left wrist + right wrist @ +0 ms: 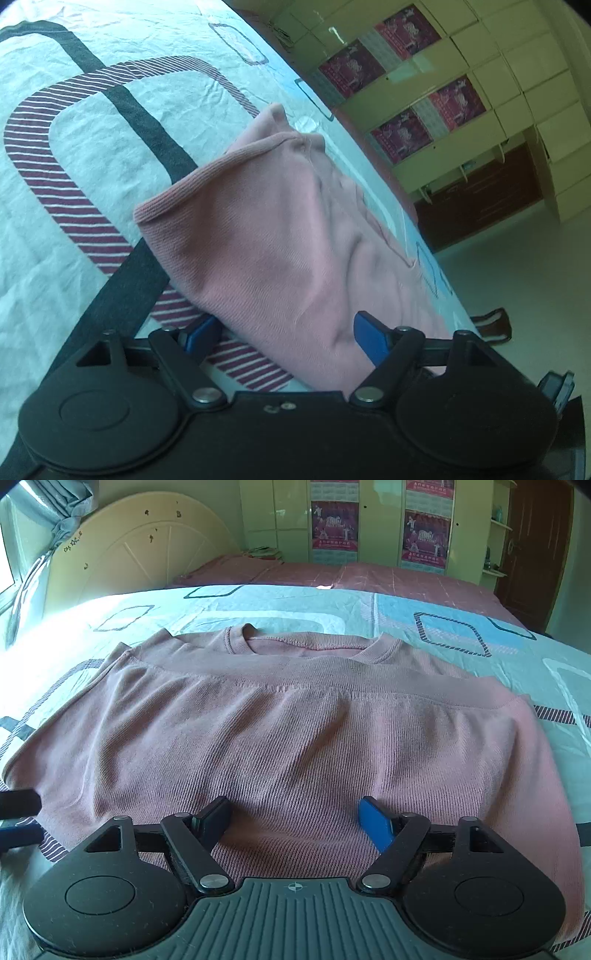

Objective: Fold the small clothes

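A pink knit top [295, 720] lies folded on the patterned bedsheet [332, 605], its hem band [369, 686] laid up just short of the neckline [310, 644]. My right gripper [295, 816] stands open low over the near fold, with cloth under and between its fingers and nothing pinched. In the left wrist view the same top [277, 240] is seen from its side end, a rolled edge [221, 173] lifted off the sheet. My left gripper [284, 336] is open around that end; one blue pad [369, 339] lies on the cloth, the other pad [201, 330] beside it.
The bed's far edge [369, 155] drops to a pale floor [498, 258]. A cream headboard [147, 542] and a wardrobe with posters [334, 524] stand behind. A reddish mattress cover [406, 579] lies beyond the sheet. Part of the other gripper [18, 801] shows at the left edge.
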The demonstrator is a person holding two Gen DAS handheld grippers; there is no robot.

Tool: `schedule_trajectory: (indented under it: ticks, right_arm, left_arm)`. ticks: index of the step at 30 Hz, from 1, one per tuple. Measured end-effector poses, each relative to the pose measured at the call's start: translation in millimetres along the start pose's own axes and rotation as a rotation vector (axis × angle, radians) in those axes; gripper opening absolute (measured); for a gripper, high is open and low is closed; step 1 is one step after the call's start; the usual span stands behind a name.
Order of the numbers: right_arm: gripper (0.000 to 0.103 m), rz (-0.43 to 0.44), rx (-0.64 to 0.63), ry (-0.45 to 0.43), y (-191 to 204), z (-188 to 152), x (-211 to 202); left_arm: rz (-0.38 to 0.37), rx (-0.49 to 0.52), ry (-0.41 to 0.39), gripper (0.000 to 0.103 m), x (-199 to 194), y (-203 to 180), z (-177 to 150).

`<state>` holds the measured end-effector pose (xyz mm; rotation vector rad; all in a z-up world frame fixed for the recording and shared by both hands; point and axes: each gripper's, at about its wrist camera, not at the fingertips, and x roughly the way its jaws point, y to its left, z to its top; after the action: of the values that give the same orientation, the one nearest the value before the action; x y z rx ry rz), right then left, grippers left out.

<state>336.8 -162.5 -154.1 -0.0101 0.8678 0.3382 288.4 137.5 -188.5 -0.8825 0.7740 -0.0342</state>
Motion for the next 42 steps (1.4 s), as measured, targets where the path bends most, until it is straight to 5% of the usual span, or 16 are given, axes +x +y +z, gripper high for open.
schedule_trajectory:
  ticks: [5,10,13,15,22,30,35,42]
  right_arm:
    - [0.076,0.020,0.010,-0.022,0.5,7.7,-5.7]
    - [0.076,-0.029,-0.022,-0.111,6.1,28.8,-8.8]
    - [0.076,-0.091,-0.040,-0.092,5.9,32.9,10.0]
    - [0.076,-0.102,-0.056,0.001,5.4,24.4,33.0]
    - [0.078,-0.086,-0.059,-0.043,-2.7,16.4,35.4]
    - [0.078,-0.055,0.026,-0.089,-15.2,21.5,16.3]
    - [0.078,-0.080,0.135,-0.153,-58.6,22.6,-20.3]
    - [0.079,-0.138,0.374,-0.158,-151.3,-0.6,-68.2]
  left_arm:
    - [-0.045,-0.001,-0.096,0.072,31.9,-4.5,14.9]
    - [-0.065,-0.081,-0.155,0.035,52.9,5.4,25.5]
    - [-0.063,-0.127,-0.175,0.014,55.0,14.7,27.2]
    - [-0.066,-0.141,-0.186,0.014,54.1,16.4,26.4]
    - [-0.057,-0.037,-0.231,0.011,39.4,-5.9,26.6]
    - [-0.086,0.358,-0.230,0.011,27.6,-98.9,19.2]
    - [-0.151,0.629,-0.121,0.011,55.1,-170.4,-9.4]
    - [-0.187,1.020,0.118,0.017,115.2,-226.2,-108.9]
